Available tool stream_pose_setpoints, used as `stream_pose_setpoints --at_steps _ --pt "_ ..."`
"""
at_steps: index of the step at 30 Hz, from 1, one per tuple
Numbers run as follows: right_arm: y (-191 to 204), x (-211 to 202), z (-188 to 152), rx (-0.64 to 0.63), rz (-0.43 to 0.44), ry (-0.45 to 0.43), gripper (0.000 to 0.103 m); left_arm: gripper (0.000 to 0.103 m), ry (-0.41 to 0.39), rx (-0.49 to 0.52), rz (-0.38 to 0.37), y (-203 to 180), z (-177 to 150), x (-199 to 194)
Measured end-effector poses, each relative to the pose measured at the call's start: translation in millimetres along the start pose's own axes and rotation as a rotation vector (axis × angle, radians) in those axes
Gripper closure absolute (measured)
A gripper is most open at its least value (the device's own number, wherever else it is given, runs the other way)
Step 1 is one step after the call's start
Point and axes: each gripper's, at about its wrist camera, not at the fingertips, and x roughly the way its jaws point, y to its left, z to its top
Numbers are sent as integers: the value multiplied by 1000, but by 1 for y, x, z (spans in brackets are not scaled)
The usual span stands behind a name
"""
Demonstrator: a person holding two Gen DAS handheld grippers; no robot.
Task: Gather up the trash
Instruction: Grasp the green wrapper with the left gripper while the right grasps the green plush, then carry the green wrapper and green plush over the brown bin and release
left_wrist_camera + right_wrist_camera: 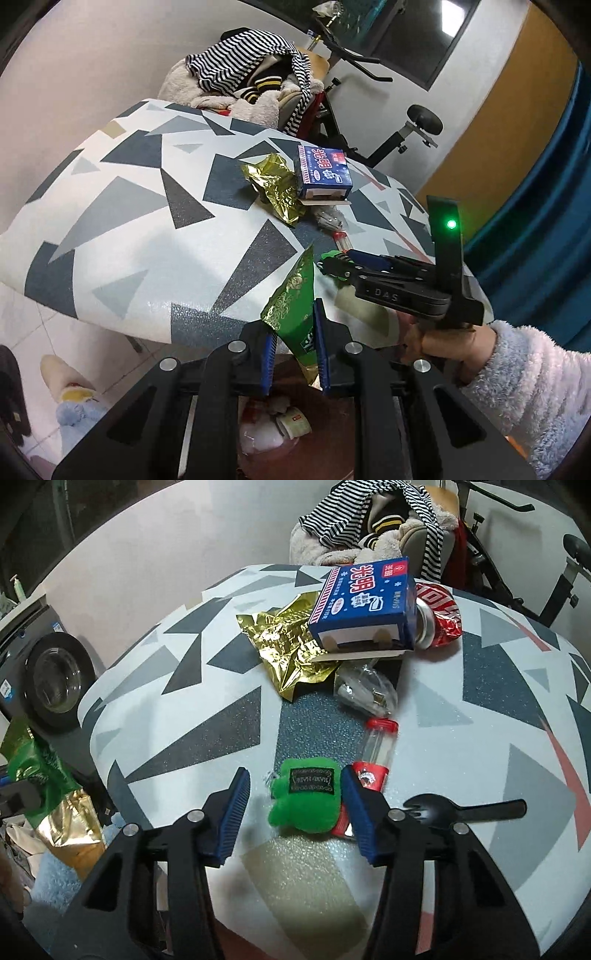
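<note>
— What does the left gripper point(295, 347) have now?

— It is clenched on a green snack wrapper point(291, 306), just past the edge of the table point(122, 236). Below it I see a bin point(280, 432) with a paper cup inside, so I think the wrapper goes there next.

— And the right gripper point(295, 805)?

— Its jaws stand apart, one on each side of a small green plush thing point(304, 799) lying on the table. It grasps nothing yet.

— What can go wrong?

— The right finger point(360, 812) is very near the clear tube with red caps point(375, 755), maybe touching it; I cannot tell. If the jaws close like this, they may push the tube, and it can roll off. The black spork point(461, 808) is also just beside that finger.

— And the rest of the trash?

— Farther back: a gold foil bag point(291, 653), a blue carton point(365, 605) resting partly on it, a red can point(439, 609) behind the carton, and a crumpled clear wrapper point(365, 692). The carton leans, so pulling the foil first may tip it.

— The left side?

— The wrapper is held near its lower end only. If it slips too early, it may miss the bin.
</note>
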Motion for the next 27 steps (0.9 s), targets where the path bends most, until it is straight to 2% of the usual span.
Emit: stream_pose_setpoints --at_steps 7,8,10,19,27 --pt "9 11 -2 -51 -38 41 56 85 0 -5 -2 0 -4 -2" --pt "10 10 -3 -52 -42 38 60 85 -1 -5 -2 0 -5 -2" --pt "6 8 -3 -24 -13 30 63 85 -1 -3 -5 -1 -5 -3" --pt "2 -46 -13 25 61 -114 65 85 3 36 -21 -12 -8 -4" --pt "-4 -101 -40 40 59 -202 65 85 51 89 -29 -28 -23 6"
